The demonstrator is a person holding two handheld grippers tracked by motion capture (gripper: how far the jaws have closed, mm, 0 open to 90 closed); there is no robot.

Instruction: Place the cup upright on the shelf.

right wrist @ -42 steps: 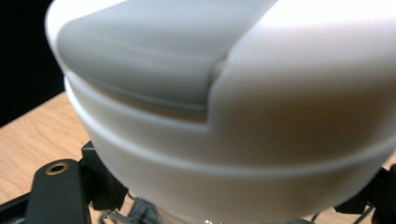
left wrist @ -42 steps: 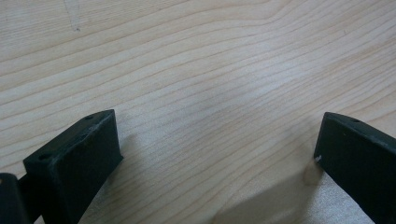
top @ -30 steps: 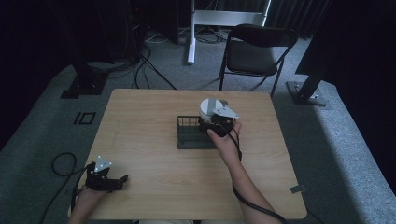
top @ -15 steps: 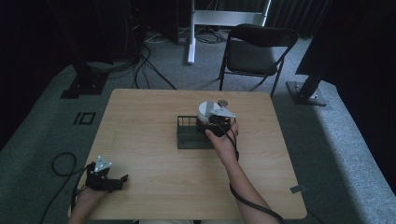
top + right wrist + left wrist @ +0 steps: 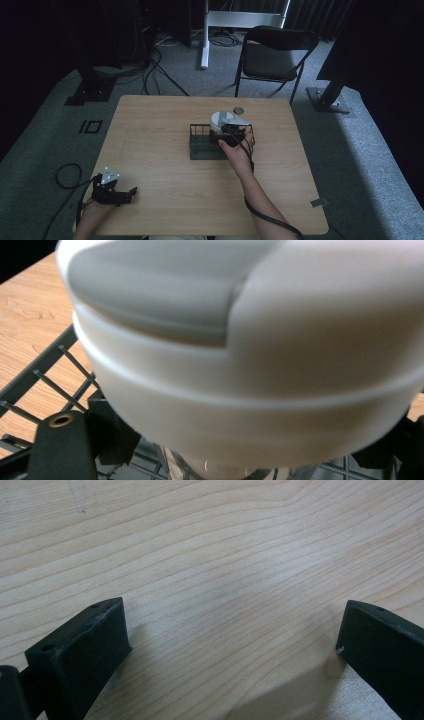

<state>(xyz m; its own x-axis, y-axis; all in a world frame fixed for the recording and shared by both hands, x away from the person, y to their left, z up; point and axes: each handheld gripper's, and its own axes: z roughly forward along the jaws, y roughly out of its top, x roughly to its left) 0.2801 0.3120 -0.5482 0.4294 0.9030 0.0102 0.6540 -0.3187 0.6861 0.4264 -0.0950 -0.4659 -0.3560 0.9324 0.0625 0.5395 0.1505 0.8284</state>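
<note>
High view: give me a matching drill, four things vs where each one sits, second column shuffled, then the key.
Things
1. black wire rack
2. white cup with a grey-and-white lid
3. left gripper
4. small round dark disc

Places
A. near-left corner of the wooden table, jaws wide apart over bare wood
B. middle of the table, standing on the wood
C. far part of the table, beyond the cup, lying flat
D. at the rack's right end, right gripper on it

Pairs: 1-B, 2-D, 3-A, 4-C
</note>
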